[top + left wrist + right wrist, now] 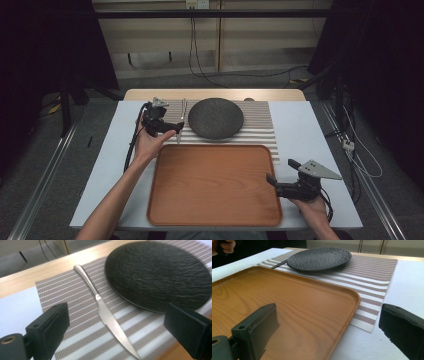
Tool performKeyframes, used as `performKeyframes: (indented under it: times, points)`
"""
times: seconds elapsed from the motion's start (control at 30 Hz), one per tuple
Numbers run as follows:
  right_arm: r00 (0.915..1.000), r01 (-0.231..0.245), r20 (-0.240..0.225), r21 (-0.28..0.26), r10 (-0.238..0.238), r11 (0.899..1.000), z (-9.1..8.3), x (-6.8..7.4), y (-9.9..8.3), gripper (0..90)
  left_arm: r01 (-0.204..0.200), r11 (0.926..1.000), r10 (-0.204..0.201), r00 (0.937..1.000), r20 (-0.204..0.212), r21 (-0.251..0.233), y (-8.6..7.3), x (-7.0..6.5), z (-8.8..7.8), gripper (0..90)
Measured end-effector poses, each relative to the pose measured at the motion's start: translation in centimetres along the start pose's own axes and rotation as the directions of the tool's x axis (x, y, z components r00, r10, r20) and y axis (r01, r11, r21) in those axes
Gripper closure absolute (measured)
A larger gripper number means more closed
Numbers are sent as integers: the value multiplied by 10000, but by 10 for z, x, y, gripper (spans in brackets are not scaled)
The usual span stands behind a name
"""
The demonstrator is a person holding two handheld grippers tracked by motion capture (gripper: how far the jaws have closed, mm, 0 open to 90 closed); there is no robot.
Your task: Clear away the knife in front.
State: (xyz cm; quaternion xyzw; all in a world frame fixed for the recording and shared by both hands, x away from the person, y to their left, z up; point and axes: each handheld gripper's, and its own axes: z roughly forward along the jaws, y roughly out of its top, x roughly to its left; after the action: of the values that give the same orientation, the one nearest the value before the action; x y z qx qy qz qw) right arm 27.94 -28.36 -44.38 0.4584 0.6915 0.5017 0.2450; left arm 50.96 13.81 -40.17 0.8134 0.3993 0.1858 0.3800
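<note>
A silver table knife point(182, 119) point(107, 315) lies on a striped placemat point(260, 131) point(80, 337), just left of a round dark textured plate point(216, 118) point(160, 275) point(319, 258). My left gripper point(167, 122) point(117, 312) hovers low beside the knife, open, its jaws spread to either side of the blade and touching nothing. A bare wooden tray point(215, 186) point(287, 297) sits in front of the mat. My right gripper point(282, 172) point(329, 322) is open at the tray's right front corner, holding nothing.
The white table top point(310, 130) has bare strips left and right of the tray. A wooden strip point(150, 94) runs along the far edge. Cables point(350, 145) hang off the right side, and dark frames stand around the table.
</note>
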Motion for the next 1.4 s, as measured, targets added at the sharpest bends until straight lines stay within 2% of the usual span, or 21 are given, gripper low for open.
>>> performKeyframes:
  times: [0.07,0.1,0.17,0.23,0.33,0.43,0.5,0.63,0.67,0.73,0.8,0.97,1.13,1.27,1.33,1.4]
  points:
    - [10000,30,-28,43,-30,10000,0,0,0,19,-61,10000,63,9996,266,-75,1,4,6,60]
    - [10000,47,-37,34,-46,10000,1,1,0,18,132,9999,-131,9998,176,-32,2,6,10,80]
    - [9999,81,-85,81,-80,9999,1,2,0,18,379,9992,-380,9993,60,105,4,11,17,49]
    - [9999,90,-99,71,-89,9999,2,2,0,18,427,9990,-426,9990,-108,99,5,15,23,68]
    - [9999,66,-129,89,-65,9999,4,2,1,18,760,9966,-759,9971,-47,325,7,20,33,89]
    - [9999,88,-128,148,-86,9999,4,2,1,18,713,9953,-700,9973,-226,651,11,23,45,121]
    - [9998,122,-153,95,-121,9999,4,3,2,18,927,9928,-905,9954,-328,753,13,26,52,139]
    - [9995,230,-226,85,-228,9997,4,6,3,18,1034,9898,-986,9937,-526,985,16,30,62,183]
    - [9994,219,-255,94,-217,9997,4,6,3,18,896,9887,-846,9954,-458,1202,17,32,63,198]
    - [9994,184,-305,119,-180,9998,4,7,2,18,1083,9874,-1036,9935,-464,1151,18,36,64,292]
    - [9991,229,-347,117,-225,9997,3,7,2,18,1266,9849,-1209,9912,-545,1181,18,39,66,302]
    - [9995,139,-299,113,-136,9998,2,4,2,18,1481,9802,-1422,9884,-534,1314,19,42,75,421]
    - [9996,142,-253,134,-139,9998,4,4,2,18,1577,9772,-1529,9872,-444,1423,20,36,86,534]
    - [9997,117,-231,157,-113,9998,3,4,2,18,1648,9712,-1603,9863,-397,1720,17,32,96,620]
    - [9998,106,-198,143,-103,9998,3,3,1,18,1677,9713,-1610,9856,-524,1687,16,31,97,653]
    - [9998,62,-192,121,-60,9999,2,3,1,18,1773,9679,-1708,9840,-513,1781,18,31,98,679]
